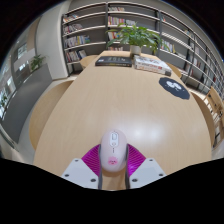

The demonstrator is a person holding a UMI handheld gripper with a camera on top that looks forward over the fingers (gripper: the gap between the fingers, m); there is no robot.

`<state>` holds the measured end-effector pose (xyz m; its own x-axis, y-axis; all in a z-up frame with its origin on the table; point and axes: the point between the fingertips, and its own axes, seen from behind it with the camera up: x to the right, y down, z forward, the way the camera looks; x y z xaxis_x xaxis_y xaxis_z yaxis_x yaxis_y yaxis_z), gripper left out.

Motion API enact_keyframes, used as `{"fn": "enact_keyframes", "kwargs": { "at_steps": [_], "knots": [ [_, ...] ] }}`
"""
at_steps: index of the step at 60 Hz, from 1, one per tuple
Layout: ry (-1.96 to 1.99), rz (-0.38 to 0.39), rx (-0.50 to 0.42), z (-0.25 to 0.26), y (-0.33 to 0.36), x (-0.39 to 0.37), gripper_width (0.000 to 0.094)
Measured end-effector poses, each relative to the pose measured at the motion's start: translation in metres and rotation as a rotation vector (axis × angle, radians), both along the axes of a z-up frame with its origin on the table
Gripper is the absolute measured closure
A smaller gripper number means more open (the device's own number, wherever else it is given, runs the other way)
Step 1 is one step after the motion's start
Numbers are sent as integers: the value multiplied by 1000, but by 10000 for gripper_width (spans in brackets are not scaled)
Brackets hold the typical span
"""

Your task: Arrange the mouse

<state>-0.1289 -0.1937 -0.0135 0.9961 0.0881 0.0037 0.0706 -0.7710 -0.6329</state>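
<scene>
A white mouse (112, 147) with a pink mark near its rear sits between my gripper's (112, 160) fingers, above the wooden table (110, 95). Both magenta pads (95, 157) press against its sides, so the gripper is shut on it. A dark round mouse mat (174, 88) lies far ahead to the right on the table. The underside of the mouse is hidden, so I cannot tell if it touches the table.
At the table's far end lie a dark flat item (112, 61) and a stack of books (151, 63), with a potted plant (138, 38) behind them. Bookshelves (90, 25) line the back wall. The floor drops off at the table's left edge (50, 100).
</scene>
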Motion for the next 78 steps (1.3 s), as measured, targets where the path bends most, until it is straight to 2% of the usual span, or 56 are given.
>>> {"fn": "enact_keyframes", "kwargs": {
  "at_steps": [4, 8, 18, 27, 35, 39, 43, 55, 63, 66, 67, 69, 78],
  "knots": [
    [1, 36, -23, 5, 0, -2, 631],
    [-10, 63, 7, 29, 9, -6, 630],
    [-28, 69, 219, 147, 108, 11, 629],
    [-63, 22, 410, 259, 209, 74, 629],
    [-88, -56, 483, 297, 282, 165, 631],
    [-100, -79, 466, 286, 311, 209, 630],
    [-136, -89, 409, 252, 323, 250, 631],
    [-89, -129, 178, 98, 335, 314, 632],
    [-57, -133, 66, 28, 327, 328, 629],
    [-65, -124, 31, 11, 321, 332, 622],
    [-68, -120, 16, 4, 320, 333, 575],
    [-58, -120, 46, 7, 323, 333, 600],
    [-37, -118, 1, 4, 322, 335, 491]
  ]
}}
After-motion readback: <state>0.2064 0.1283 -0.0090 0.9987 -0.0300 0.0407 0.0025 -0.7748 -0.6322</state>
